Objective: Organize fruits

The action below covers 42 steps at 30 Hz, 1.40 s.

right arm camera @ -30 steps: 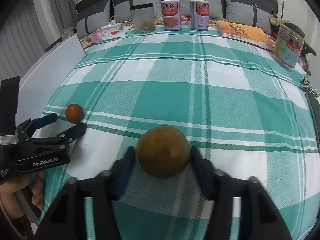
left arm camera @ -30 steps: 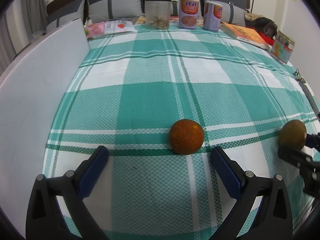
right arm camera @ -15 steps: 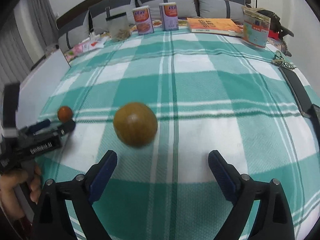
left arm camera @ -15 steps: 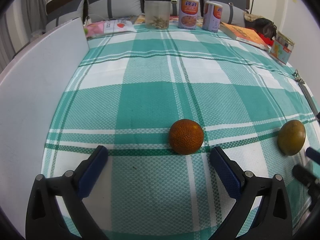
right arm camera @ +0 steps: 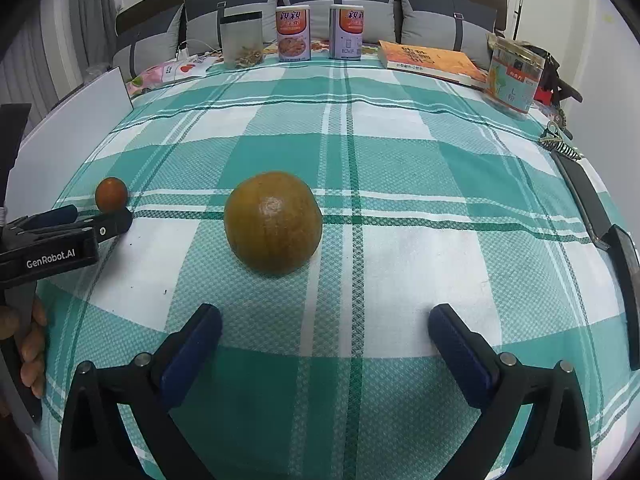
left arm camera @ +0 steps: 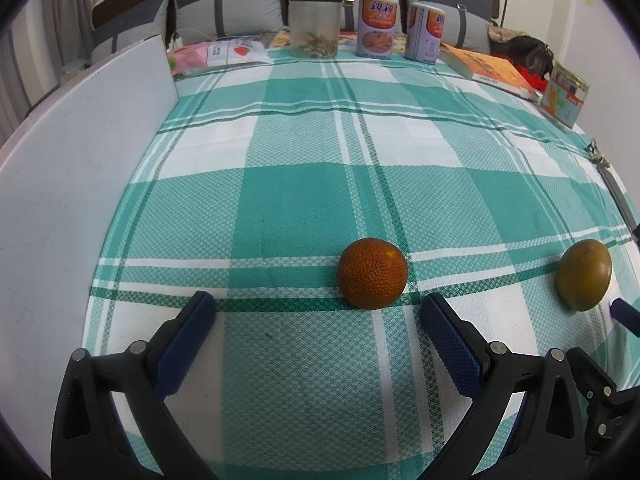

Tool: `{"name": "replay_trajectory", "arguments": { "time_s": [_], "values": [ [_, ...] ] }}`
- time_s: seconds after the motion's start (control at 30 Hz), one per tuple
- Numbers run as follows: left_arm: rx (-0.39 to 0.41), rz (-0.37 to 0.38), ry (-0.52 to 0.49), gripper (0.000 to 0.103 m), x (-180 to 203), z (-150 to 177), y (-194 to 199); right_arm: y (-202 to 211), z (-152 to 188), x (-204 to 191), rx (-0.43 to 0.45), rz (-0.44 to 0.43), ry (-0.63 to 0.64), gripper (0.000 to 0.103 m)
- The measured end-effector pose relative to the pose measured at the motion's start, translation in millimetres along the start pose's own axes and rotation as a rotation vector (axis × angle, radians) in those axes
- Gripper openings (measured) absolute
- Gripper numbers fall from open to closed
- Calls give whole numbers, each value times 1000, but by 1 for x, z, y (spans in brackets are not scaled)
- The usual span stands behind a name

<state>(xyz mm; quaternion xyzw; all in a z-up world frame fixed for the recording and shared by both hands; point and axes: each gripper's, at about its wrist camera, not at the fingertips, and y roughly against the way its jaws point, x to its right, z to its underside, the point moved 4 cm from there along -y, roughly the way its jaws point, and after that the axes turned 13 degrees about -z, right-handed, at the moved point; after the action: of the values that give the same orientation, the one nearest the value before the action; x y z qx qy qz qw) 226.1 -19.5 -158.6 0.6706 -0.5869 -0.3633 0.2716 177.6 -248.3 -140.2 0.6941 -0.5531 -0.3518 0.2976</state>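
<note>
Our right gripper [right arm camera: 324, 332] is opening wide, nothing btwn its jaws; the brown-green fruit [right arm camera: 273, 223] sits on the cloth [right arm camera: 400, 152], near the orange fruit [left arm camera: 372, 273]. Left gripper [left arm camera: 316, 314] gapes, empty. We'd back off w/o nudging either of the 2.

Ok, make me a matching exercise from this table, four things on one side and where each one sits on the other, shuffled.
1. small round orange fruit
2. large greenish-brown round fruit
3. orange-covered book
4. clear plastic jar with black lid

A. far edge, left of two printed cans
B. by left tool
C. ahead of right tool, whose jaws are opening
D. far right, lying flat

1-B, 2-C, 3-D, 4-A
</note>
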Motion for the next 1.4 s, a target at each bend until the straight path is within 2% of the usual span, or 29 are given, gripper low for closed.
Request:
{"name": "replay_trajectory", "arguments": {
  "time_s": [0.17, 0.3, 0.37, 0.4, 0.43, 0.5, 0.53, 0.57, 0.6, 0.63, 0.7, 0.77, 0.8, 0.9, 0.93, 1.03, 1.1, 1.17, 1.27, 1.3, 1.4],
  "values": [
    [-10, 26, -9, 102, 0, 0, 0, 0, 0, 0, 0, -2, 0, 103],
    [-23, 204, -24, 100, -1, -4, 11, 0, 0, 1, 2, -8, -1, 103],
    [-2, 200, -82, 99, 10, -10, 14, 0, 0, 1, 3, -9, -3, 103],
    [12, 179, -116, 92, 16, -12, 15, 0, -1, 2, 6, -16, -8, 103],
    [10, 163, -144, 74, 23, -14, 13, 3, -1, 4, 19, -35, -21, 103],
    [-12, 141, -160, 56, 27, -14, 8, 11, -5, 12, 55, -114, -79, 102],
    [7, 132, -154, 41, 26, -16, 9, 16, -11, 17, 76, -153, -116, 101],
    [5, 124, -149, 33, 25, -16, 9, 18, -18, 17, 83, -170, -123, 101],
    [1, 124, -135, 30, 22, -17, 10, 18, -23, 16, 80, -183, -116, 95],
    [-8, 136, -114, 29, 19, -17, 11, 15, -32, 11, 64, -202, -92, 85],
    [-30, 149, -76, 29, 13, -17, 15, 5, -44, 1, 12, -211, -45, 77],
    [-50, 172, -42, 29, 5, -15, 23, -12, -49, -6, -80, -188, -24, 65],
    [-57, 185, -24, 29, 0, -14, 30, -18, -51, -8, -107, -203, -33, 48],
    [-82, 253, 21, 28, -18, -8, 63, -15, -55, -17, -100, -191, -8, 48],
    [-84, 275, 27, 28, -22, -8, 73, -8, -58, -22, -90, -212, -8, 48],
    [-71, 362, 62, 28, -58, -8, 132, 18, -71, -44, -60, -284, 5, 48],
    [-67, 392, 108, 28, -90, -9, 163, 44, -87, -75, -34, -374, 34, 48],
    [-55, 388, 158, 28, -127, -10, 188, 62, -100, -106, -23, -461, 65, 48],
    [-46, 304, 228, 28, -189, -11, 202, 82, -120, -165, -26, -611, 104, 48],
    [-45, 261, 256, 29, -212, -9, 200, 85, -129, -187, -43, -676, 101, 48],
    [-78, 130, 308, 29, -266, 4, 179, 82, -147, -245, -106, -784, 114, 48]
  ]
}}
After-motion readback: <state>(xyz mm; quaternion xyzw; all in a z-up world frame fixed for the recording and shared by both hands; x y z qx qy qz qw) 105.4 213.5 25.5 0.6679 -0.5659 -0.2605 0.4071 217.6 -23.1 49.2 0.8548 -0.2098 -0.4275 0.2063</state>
